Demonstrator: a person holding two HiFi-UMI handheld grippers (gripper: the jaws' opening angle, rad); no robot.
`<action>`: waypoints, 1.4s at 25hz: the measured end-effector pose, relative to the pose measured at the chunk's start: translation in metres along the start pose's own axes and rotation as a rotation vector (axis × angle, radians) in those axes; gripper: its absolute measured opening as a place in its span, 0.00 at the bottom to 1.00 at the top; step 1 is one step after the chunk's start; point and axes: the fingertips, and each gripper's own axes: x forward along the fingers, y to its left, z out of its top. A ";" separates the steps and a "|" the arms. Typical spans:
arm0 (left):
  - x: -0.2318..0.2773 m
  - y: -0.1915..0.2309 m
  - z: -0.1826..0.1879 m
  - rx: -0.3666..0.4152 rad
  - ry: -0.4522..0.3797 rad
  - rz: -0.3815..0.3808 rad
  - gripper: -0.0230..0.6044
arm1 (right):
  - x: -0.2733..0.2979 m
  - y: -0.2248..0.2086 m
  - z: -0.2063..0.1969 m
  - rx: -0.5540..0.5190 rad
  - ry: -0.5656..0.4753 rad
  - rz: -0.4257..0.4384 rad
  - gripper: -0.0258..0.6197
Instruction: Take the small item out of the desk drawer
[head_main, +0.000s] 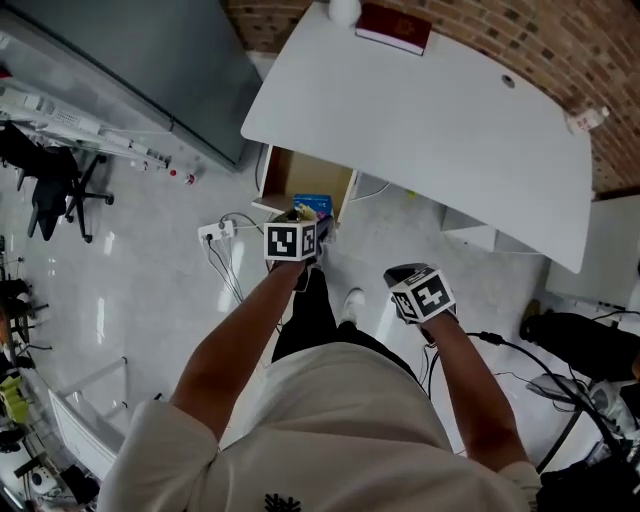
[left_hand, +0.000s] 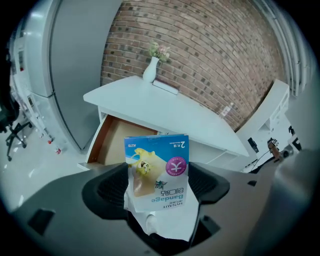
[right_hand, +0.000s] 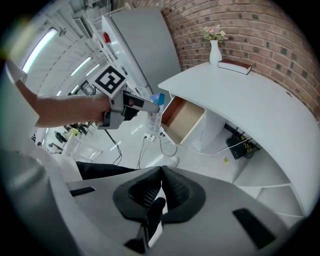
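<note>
Blue-and-white bandage packet (left_hand: 157, 167) is being pinched by the left gripper (left_hand: 161, 187), partly covering the open drawer (left_hand: 107, 145) behind; the right gripper (right_hand: 159, 192) is hanging closed, empty.

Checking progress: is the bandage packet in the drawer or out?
Out: the left tongs grip the bandage packet in the air, in front of the open drawer.
</note>
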 end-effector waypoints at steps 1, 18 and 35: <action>-0.010 -0.012 -0.004 0.011 0.006 -0.016 0.61 | -0.005 0.001 -0.005 -0.005 0.003 -0.003 0.09; -0.137 -0.144 -0.062 0.174 0.031 -0.170 0.61 | -0.078 0.006 -0.062 0.016 -0.079 -0.033 0.09; -0.164 -0.149 -0.084 0.188 0.023 -0.174 0.61 | -0.097 0.037 -0.060 0.001 -0.154 -0.032 0.09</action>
